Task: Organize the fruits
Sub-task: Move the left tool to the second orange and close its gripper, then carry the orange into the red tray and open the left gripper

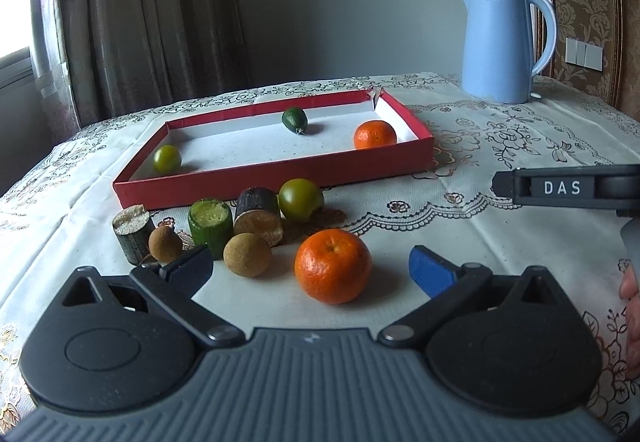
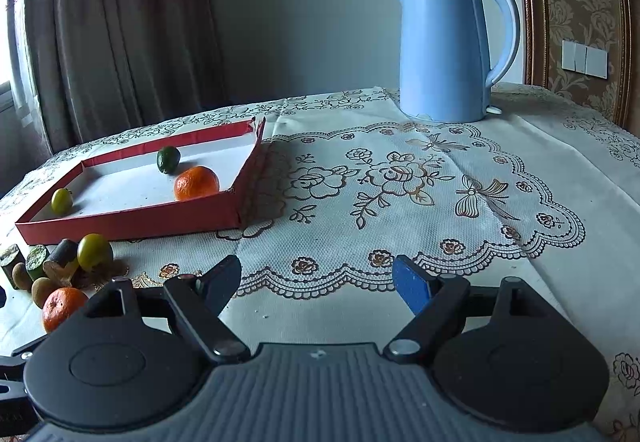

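Observation:
A shallow red tray [image 1: 276, 183] [image 2: 132, 224] holds an orange mandarin [image 1: 375, 134] [image 2: 197, 182], a dark green fruit [image 1: 295, 119] [image 2: 168, 159] and a yellow-green fruit [image 1: 167, 158] [image 2: 61, 200]. In front of it lie a second mandarin [image 1: 333, 266] [image 2: 62, 306], a green round fruit [image 1: 300, 199] [image 2: 94, 250], two brown round fruits [image 1: 247, 254] [image 1: 165, 244] and several cut stem pieces [image 1: 211, 222]. My left gripper [image 1: 312, 268] stands open, its jaws either side of the near mandarin without touching it. My right gripper [image 2: 318, 280] is open over bare cloth, nothing between its fingers.
A blue electric kettle [image 1: 500, 41] [image 2: 448, 45] stands at the back right of the table. A patterned lace cloth [image 2: 400, 181] covers the table. Curtains hang behind on the left. The right gripper's side [image 1: 568, 187] and part of a hand [image 1: 632, 306] show at the left wrist view's right edge.

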`<state>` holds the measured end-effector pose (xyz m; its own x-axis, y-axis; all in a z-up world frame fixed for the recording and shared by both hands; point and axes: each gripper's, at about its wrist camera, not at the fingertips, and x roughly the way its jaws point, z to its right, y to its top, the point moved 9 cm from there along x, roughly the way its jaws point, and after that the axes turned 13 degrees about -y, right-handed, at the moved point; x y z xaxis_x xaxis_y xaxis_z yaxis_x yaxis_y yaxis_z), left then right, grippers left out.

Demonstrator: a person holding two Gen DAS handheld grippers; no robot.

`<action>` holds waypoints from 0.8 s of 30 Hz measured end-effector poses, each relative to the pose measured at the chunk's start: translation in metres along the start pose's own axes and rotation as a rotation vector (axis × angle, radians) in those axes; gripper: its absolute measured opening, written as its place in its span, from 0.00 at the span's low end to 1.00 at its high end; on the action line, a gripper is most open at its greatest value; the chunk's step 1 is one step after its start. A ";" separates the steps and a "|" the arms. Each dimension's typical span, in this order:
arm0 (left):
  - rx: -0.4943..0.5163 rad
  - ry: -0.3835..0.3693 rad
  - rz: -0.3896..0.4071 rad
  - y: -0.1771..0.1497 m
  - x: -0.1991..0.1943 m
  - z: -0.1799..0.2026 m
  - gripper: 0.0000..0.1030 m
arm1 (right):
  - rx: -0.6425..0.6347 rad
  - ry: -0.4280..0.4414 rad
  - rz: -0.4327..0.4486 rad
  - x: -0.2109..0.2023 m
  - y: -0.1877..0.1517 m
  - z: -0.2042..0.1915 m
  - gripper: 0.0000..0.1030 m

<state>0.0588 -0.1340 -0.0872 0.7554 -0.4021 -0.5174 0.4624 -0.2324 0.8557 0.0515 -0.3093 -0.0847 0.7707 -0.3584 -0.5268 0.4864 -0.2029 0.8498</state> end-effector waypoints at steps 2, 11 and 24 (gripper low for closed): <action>0.009 0.005 -0.017 0.000 0.006 0.002 1.00 | 0.008 0.007 -0.006 0.001 0.000 0.001 0.80; -0.053 0.024 -0.062 0.000 0.023 -0.009 0.89 | 0.032 0.027 -0.021 0.003 -0.001 0.002 0.80; -0.038 -0.057 -0.040 0.003 0.012 -0.001 0.39 | 0.041 0.016 -0.023 0.003 -0.001 0.004 0.80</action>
<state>0.0694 -0.1386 -0.0913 0.7086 -0.4435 -0.5488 0.5099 -0.2157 0.8327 0.0519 -0.3138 -0.0870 0.7665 -0.3387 -0.5457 0.4868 -0.2480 0.8376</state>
